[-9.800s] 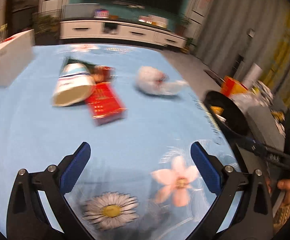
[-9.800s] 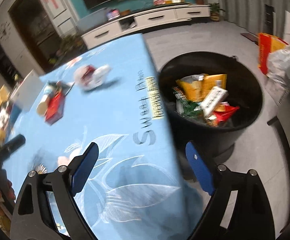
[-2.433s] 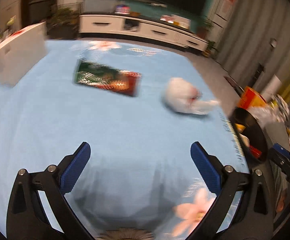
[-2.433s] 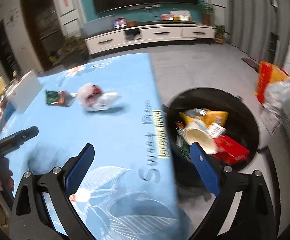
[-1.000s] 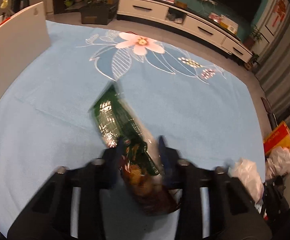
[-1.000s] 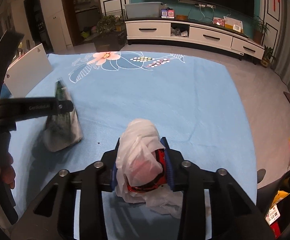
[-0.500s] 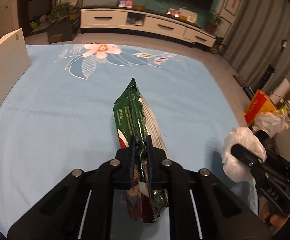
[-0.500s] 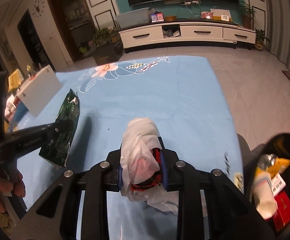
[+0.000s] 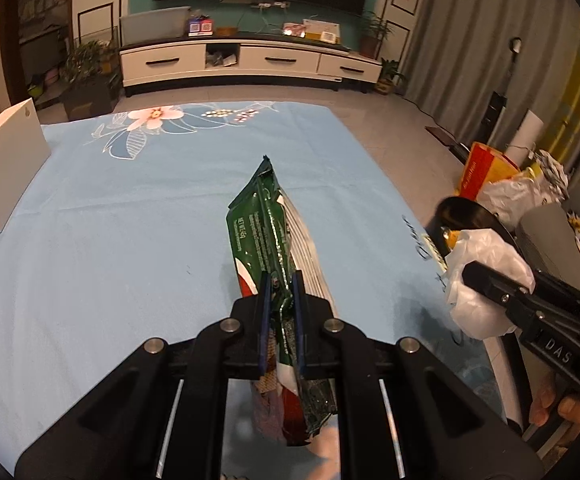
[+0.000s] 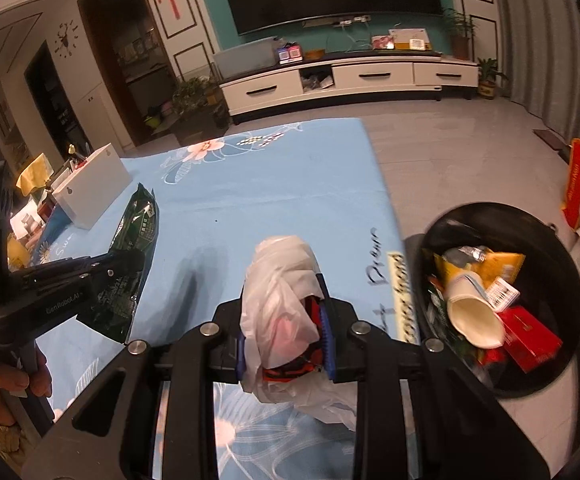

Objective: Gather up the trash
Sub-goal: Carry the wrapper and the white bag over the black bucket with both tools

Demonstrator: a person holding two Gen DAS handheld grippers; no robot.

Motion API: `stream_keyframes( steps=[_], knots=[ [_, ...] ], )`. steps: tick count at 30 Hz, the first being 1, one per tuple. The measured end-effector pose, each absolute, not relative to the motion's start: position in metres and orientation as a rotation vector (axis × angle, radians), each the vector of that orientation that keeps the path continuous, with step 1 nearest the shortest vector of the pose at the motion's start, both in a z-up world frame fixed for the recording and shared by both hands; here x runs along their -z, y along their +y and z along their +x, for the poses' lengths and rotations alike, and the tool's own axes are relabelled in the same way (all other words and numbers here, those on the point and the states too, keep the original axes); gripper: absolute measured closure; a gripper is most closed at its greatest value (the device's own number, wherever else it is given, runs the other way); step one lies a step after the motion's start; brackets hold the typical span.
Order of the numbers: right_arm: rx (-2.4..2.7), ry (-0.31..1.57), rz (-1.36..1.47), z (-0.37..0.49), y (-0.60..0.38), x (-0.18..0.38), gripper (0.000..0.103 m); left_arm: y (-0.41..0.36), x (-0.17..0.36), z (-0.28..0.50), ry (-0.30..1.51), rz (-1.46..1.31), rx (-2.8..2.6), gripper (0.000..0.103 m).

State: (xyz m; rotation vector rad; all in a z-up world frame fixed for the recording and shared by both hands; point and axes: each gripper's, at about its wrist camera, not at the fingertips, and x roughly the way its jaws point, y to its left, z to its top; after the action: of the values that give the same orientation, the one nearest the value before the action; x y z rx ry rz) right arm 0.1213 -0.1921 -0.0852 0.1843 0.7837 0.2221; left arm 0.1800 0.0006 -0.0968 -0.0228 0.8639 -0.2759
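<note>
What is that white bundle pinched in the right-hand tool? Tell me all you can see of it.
It is a crumpled white plastic bag, thin and translucent, wadded into a tall lump with something red and dark showing through near its lower part. The right gripper has its blue-padded jaws shut on its middle, so it is held over the blue flowered tablecloth. A loose tail of plastic hangs below the jaws. The black trash bin stands to its right, apart from it.

Black linkage arms (image 9: pixel 194 364), silver screws, blue-padded jaws.
</note>
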Motion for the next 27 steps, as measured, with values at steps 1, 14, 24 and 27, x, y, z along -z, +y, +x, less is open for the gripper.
stream_keyframes(
  steps=[1, 14, 24, 27],
  knots=[
    [-0.213, 0.779, 0.187, 0.115, -0.196, 0.084, 0.074, -0.001, 0.097, 0.177, 0.863, -0.021, 0.281, 0.092],
    [-0.124, 0.754, 0.250, 0.065, -0.239, 0.082, 0.074, -0.037, 0.083, 0.132, 0.826, 0.047, 0.352, 0.091],
    [-0.086, 0.712, 0.278, 0.050, -0.262, 0.075, 0.074, -0.070, 0.079, 0.117, 0.809, 0.106, 0.404, 0.091],
    [-0.071, 0.703, 0.287, 0.047, -0.271, 0.075, 0.074, -0.077, 0.078, 0.117, 0.805, 0.120, 0.415, 0.091]
  ],
)
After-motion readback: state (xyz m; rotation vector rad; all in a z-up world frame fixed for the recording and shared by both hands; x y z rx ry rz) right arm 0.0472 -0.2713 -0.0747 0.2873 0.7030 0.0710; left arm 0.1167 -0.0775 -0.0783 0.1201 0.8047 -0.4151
